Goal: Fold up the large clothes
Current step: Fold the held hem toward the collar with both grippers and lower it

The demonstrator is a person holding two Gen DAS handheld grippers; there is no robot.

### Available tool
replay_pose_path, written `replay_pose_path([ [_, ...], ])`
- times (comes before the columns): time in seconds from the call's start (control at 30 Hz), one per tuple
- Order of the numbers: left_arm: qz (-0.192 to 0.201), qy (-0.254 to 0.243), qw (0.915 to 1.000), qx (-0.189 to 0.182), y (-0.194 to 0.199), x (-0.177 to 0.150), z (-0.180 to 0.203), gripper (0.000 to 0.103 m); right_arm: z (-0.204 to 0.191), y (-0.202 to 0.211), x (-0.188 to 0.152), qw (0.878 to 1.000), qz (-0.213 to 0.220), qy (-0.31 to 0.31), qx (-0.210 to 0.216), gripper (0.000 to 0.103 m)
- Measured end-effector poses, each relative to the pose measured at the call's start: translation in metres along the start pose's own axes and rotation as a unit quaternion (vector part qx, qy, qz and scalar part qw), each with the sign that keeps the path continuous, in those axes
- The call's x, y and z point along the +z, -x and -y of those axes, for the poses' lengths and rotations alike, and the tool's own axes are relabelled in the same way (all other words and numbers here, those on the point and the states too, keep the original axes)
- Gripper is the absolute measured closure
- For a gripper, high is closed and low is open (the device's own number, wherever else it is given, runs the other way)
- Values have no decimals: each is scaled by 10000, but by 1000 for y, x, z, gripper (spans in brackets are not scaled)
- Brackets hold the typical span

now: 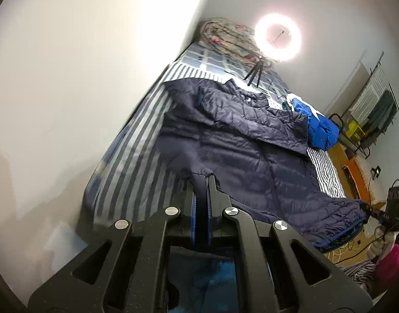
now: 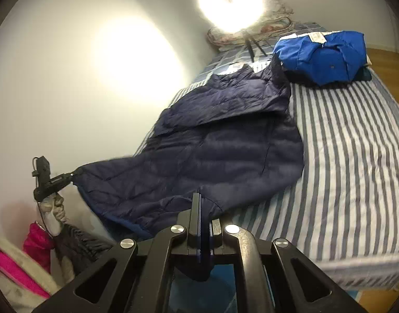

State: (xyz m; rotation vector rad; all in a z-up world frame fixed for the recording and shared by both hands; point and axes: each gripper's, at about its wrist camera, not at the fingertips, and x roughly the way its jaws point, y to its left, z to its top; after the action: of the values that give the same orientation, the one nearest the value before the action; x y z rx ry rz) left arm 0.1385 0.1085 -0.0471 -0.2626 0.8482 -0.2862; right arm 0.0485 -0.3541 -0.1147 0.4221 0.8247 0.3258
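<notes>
Closest to the lens in the left wrist view, the left gripper (image 1: 201, 180) has its two black fingers pinched tight on the hem of the navy puffer jacket (image 1: 233, 140), a bit of fabric poking up between the blue pads. Off to the left of it is a plain white wall (image 1: 56, 78), then the striped bedsheet (image 1: 136, 140) the jacket lies on. The jacket runs up the bed with a sleeve folded across its chest, collar at the far end. Past the collar there's a ring light (image 1: 277, 38) on a little tripod, with a bundle of floral bedding (image 1: 225, 37) behind it. Further right sits a folded blue garment (image 1: 321, 130), and at the far right edge the right gripper (image 1: 366, 208) is clamped on the other hem corner.

Right wrist view: the left gripper (image 2: 71, 176) shows at the left, holding its corner lifted off the bed. Middle of the frame, the right gripper (image 2: 202, 200) is closed on the jacket's (image 2: 212, 143) near hem. Right of that is the striped sheet (image 2: 343, 156), with the folded blue garment (image 2: 324, 57) at the top.
</notes>
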Motion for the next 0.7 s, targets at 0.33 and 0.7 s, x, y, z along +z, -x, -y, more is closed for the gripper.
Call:
replay_pose_path([
  [0.33, 147, -89, 9999, 8, -89, 102, 17, 99, 28, -47, 92, 9983, 311, -2, -492, 102],
  [0.7, -268, -46, 9980, 567, -231, 160, 22, 99, 82, -137, 159, 9943, -70, -262, -1033, 102],
])
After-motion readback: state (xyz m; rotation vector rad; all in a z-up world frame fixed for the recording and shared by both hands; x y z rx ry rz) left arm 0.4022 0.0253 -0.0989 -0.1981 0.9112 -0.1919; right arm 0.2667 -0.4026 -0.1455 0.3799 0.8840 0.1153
